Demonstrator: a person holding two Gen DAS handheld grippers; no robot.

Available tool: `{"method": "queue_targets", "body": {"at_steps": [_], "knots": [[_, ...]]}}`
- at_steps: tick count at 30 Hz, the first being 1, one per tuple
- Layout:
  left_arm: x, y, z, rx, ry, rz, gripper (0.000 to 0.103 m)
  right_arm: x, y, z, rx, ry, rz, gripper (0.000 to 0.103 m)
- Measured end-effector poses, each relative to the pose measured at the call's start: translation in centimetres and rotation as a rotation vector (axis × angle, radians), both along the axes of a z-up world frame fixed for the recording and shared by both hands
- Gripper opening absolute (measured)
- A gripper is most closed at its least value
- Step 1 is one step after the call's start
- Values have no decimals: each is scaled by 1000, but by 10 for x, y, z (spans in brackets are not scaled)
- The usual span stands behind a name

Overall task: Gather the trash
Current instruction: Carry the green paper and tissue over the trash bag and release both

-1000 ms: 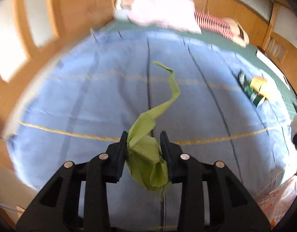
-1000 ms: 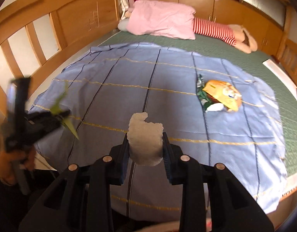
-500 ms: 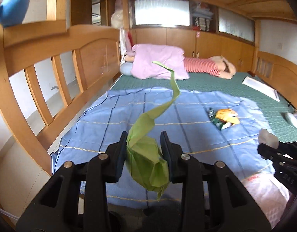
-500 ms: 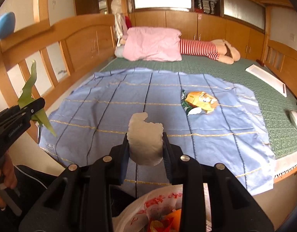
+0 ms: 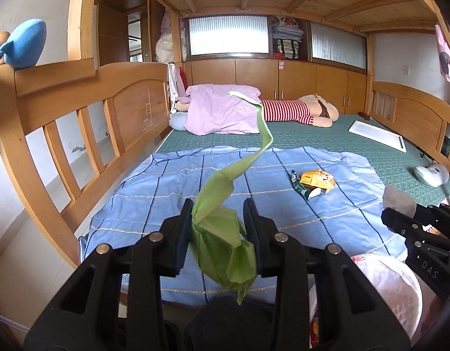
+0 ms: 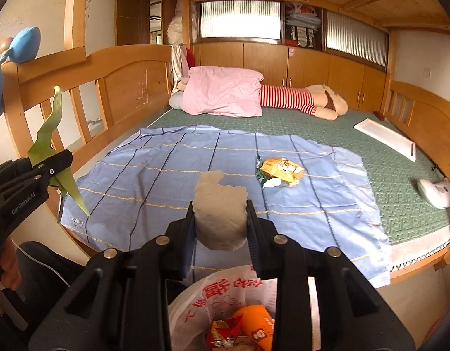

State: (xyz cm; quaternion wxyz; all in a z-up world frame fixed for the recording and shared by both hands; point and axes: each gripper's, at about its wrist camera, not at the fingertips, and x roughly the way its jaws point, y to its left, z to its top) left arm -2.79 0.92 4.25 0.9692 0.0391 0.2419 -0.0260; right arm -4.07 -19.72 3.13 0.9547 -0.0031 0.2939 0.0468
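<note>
at the foot of the bed, both tools are loaded. left gripper (image 5: 217,231) is clamped on a crumpled green paper strip (image 5: 225,234), its tail curling up over the blue sheet (image 5: 166,193). right gripper (image 6: 220,222) is clamped on a pale crumpled wad (image 6: 220,213). white plastic bag (image 6: 225,301) sits just below the right gripper, mouth open, with orange and red wrappers already inside. neither held piece is in the bag yet. one yellow-and-green snack wrapper (image 6: 280,171) lies on the sheet, well apart from both grippers. judgement: task partway; two drops into the bag pending, then the wrapper. no other loose trash visible on the sheet.
</note>
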Motion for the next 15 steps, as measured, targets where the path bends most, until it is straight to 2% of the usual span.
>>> {"method": "queue_targets", "body": {"at_steps": [8, 15], "knots": [[-13, -16, 5, 8, -7, -33, 35, -22, -8, 7, -65, -45, -39, 32], [-16, -33, 1, 21, 11, -84, 36, -30, -20, 0, -87, -17, -74, 32]]}}
